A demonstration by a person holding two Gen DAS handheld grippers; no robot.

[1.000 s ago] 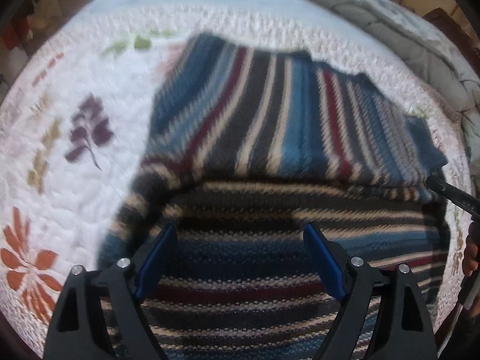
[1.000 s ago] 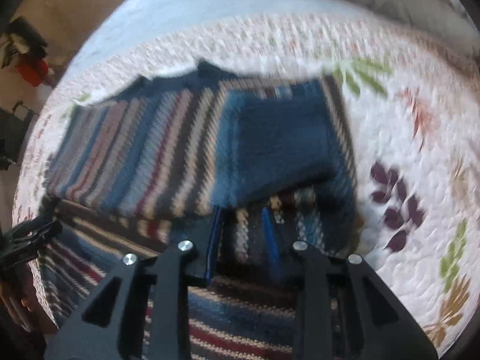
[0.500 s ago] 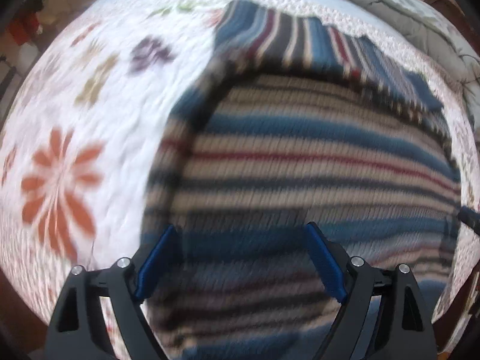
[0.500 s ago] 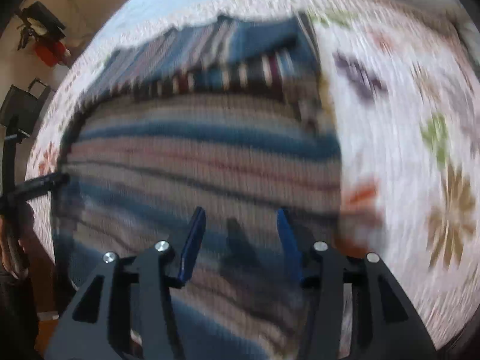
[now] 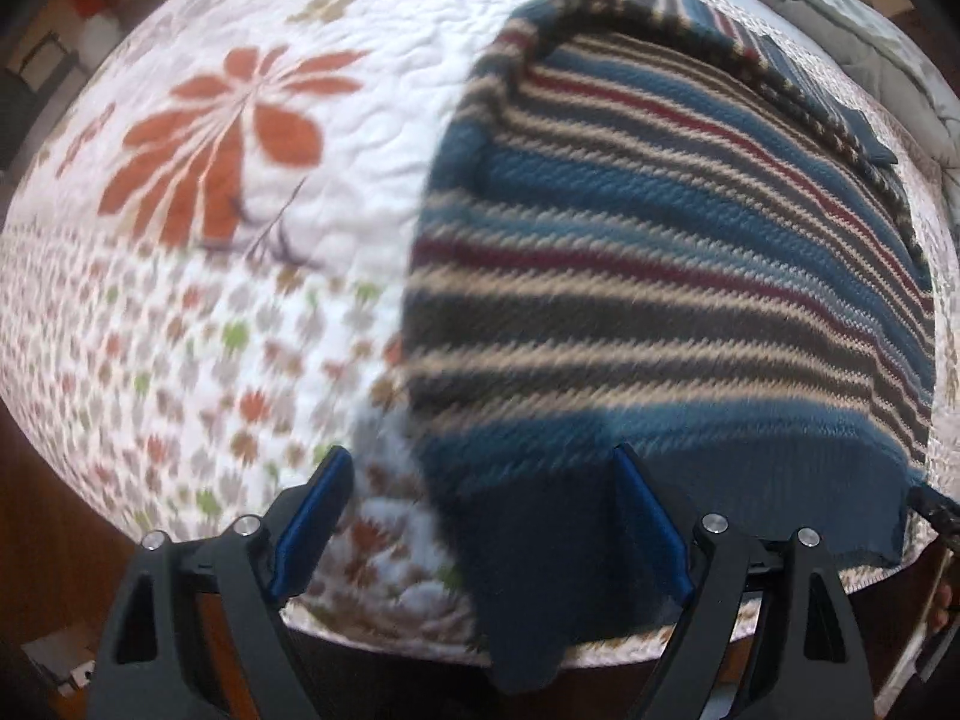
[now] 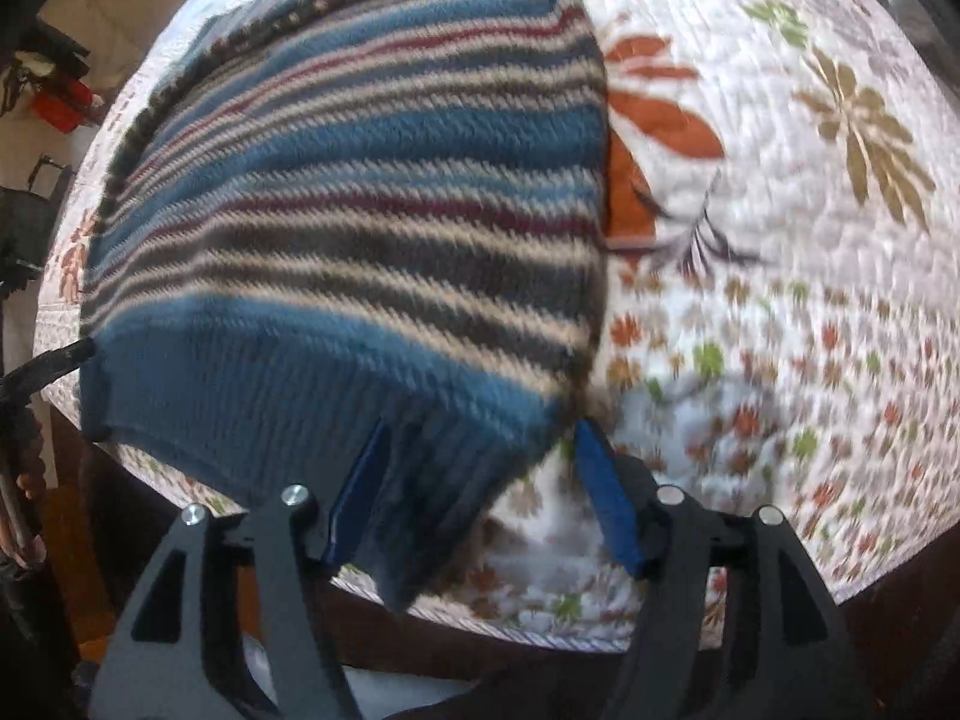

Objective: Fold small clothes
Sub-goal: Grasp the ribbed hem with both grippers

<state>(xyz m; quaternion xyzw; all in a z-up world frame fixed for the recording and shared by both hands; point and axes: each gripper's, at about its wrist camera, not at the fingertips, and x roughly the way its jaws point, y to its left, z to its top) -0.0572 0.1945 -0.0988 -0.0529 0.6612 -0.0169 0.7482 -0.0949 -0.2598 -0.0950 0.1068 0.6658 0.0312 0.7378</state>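
Now both tongs, left (image 5: 480, 516) and right (image 6: 480, 492), spread apart over striped sweater (image 5: 660, 252) on floral quilt (image 5: 210, 210)

One striped knit garment (image 5: 660, 252) fills the right of the left wrist view. One floral quilt (image 5: 210, 300) lies under it across the left. Two claws: the left claw (image 5: 480, 516) at bottom centre, the right claw (image 6: 480, 492) likewise. Possibly one grey duvet (image 5: 888, 18) at upper right, blurred.

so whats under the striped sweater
The striped sweater lies on a white floral quilt that shows around it. Its blue hem overhangs the quilt's near edge. Whatever sits beneath the sweater's middle is covered.
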